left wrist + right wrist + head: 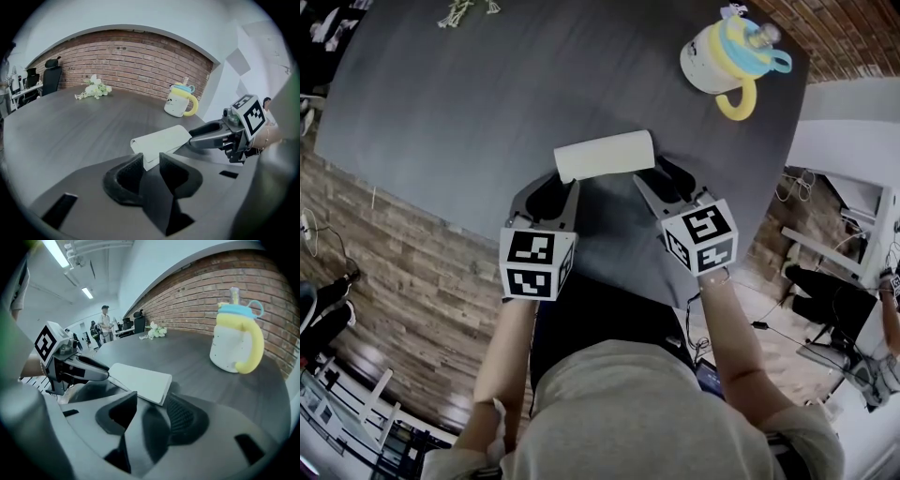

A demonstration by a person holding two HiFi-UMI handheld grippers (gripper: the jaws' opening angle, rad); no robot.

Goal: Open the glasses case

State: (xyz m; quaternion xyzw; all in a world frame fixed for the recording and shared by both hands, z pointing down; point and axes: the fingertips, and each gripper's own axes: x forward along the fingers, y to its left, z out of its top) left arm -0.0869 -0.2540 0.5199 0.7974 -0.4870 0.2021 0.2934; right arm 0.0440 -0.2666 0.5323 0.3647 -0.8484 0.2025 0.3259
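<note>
Glasses case (605, 155): pale and flat, looks closed. It lies on the dark tabletop (487, 112), on the person's side of the yellow-handled cup (727, 56) and well apart from it.
Long axis: it runs across the person, so one short end faces each gripper.
Left gripper (551, 192): sits at the end farther from the cup. The jaws stand narrowly apart with the case's near corner showing in the gap, and no squeeze is visible.
Right gripper (666, 180): sits at the end nearer the cup. The jaws are wide, with the near corner just at their tips and not pinched.
Nearer hand: neither, both tips meet the case's near long edge.
What the move turns on: probably one gripper steadying its end while the other finds the flap's edge.
</note>
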